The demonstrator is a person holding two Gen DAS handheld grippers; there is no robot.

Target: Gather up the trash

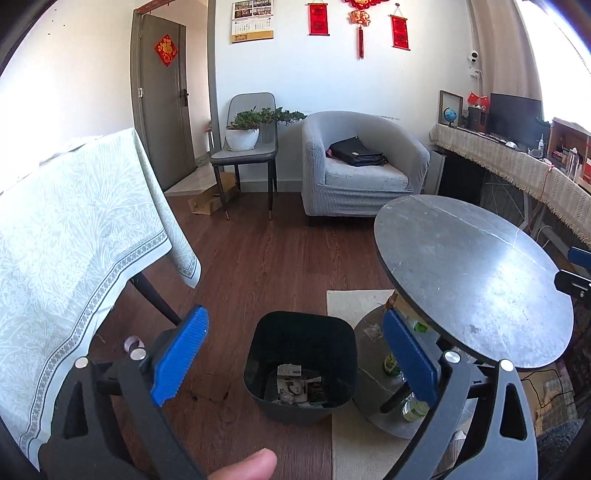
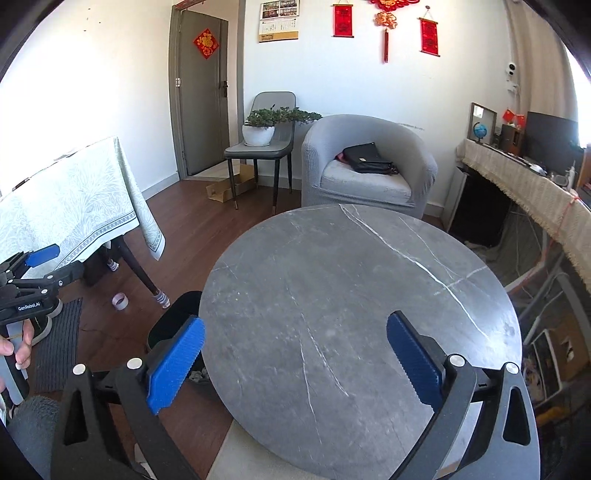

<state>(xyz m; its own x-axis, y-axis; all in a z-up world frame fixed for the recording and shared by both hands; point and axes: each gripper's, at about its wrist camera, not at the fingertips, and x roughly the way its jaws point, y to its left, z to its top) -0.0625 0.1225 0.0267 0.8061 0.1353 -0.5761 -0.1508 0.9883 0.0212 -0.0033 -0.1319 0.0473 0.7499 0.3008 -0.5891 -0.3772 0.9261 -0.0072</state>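
Down on the wooden floor beside the round grey marble table: dark square plastic bin, paper scraps inside. Left hand-held gripper above it, spread wide, empty; right hand-held gripper likewise, over bare tabletop. Risk: clipping the table edge, overlooking bottles on the lower shelf.

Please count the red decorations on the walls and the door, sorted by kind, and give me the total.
Red hanging scrolls: 2
Red knot ornament with tassel: 1
Red diamond paper on the door: 1
Total: 4
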